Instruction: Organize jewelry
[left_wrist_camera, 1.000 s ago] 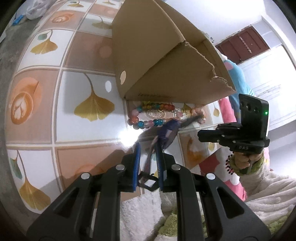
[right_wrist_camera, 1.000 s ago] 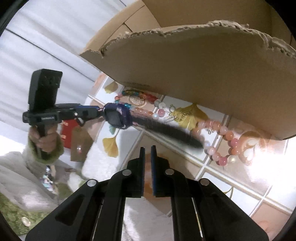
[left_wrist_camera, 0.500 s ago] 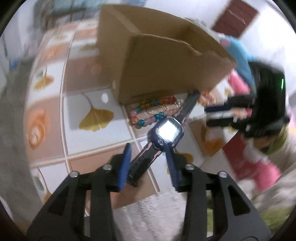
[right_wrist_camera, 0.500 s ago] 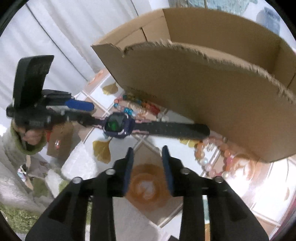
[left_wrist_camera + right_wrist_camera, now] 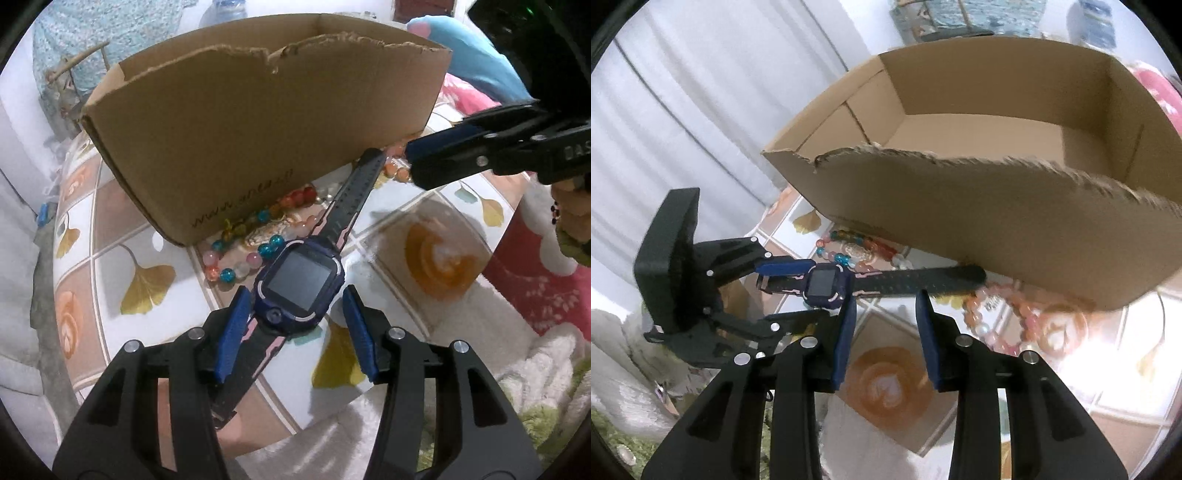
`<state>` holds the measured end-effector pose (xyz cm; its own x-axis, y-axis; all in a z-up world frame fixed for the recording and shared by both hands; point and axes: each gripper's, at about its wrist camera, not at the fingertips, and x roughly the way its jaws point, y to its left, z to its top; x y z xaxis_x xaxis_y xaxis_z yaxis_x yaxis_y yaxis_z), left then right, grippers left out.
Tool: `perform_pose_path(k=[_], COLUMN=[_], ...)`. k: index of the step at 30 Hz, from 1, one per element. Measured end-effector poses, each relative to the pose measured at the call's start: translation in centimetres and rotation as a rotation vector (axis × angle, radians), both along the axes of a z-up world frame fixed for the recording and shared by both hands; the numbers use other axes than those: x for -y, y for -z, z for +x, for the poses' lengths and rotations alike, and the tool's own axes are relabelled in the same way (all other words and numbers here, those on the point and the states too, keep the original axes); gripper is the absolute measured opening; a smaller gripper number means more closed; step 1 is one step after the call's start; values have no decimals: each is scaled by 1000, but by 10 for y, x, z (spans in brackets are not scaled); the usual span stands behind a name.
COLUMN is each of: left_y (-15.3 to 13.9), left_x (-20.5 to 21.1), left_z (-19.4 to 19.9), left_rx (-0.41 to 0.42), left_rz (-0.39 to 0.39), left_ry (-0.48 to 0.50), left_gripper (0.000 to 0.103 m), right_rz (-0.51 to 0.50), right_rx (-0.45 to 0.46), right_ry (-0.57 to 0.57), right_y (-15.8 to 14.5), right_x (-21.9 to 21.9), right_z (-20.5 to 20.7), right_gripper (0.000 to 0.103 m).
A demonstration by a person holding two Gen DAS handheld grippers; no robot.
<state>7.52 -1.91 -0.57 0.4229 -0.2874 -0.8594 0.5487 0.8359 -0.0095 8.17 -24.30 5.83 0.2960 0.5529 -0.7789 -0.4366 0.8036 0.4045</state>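
A dark blue smartwatch with a black and pink strap lies flat on the tiled tabletop in front of an open cardboard box. My left gripper is open, its blue pads either side of the watch face, not gripping. In the right wrist view the watch lies just ahead of my open, empty right gripper. The box shows no jewelry in the part of its floor I can see. Bead bracelets lie against the box's foot; a pink one lies to the right.
The tabletop has a ginkgo-leaf tile pattern. My right gripper's fingers reach in from the right in the left wrist view. White fluffy fabric lies by the table's near edge. A white curtain hangs behind.
My left gripper let go of the watch strap and opened; the watch now lies flat on the table. My right gripper opened too. Both grippers rose and tilted, so the box's inside shows.
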Motion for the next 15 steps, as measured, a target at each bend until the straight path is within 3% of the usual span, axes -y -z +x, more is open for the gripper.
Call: perform_pose_path(k=[7,15], left_y=[2,5], left_x=[3,5], left_z=[-12,-42], left_rx=[62,130], left_rz=[19,66], left_ry=[33,140], left_gripper=[45,45], right_rz=[24,-10], right_rx=[-7,17], right_ry=[25,-16], right_y=[-2,-4], right_x=[5,-3], right_z=[-8,-23], right_gripper=[33,33])
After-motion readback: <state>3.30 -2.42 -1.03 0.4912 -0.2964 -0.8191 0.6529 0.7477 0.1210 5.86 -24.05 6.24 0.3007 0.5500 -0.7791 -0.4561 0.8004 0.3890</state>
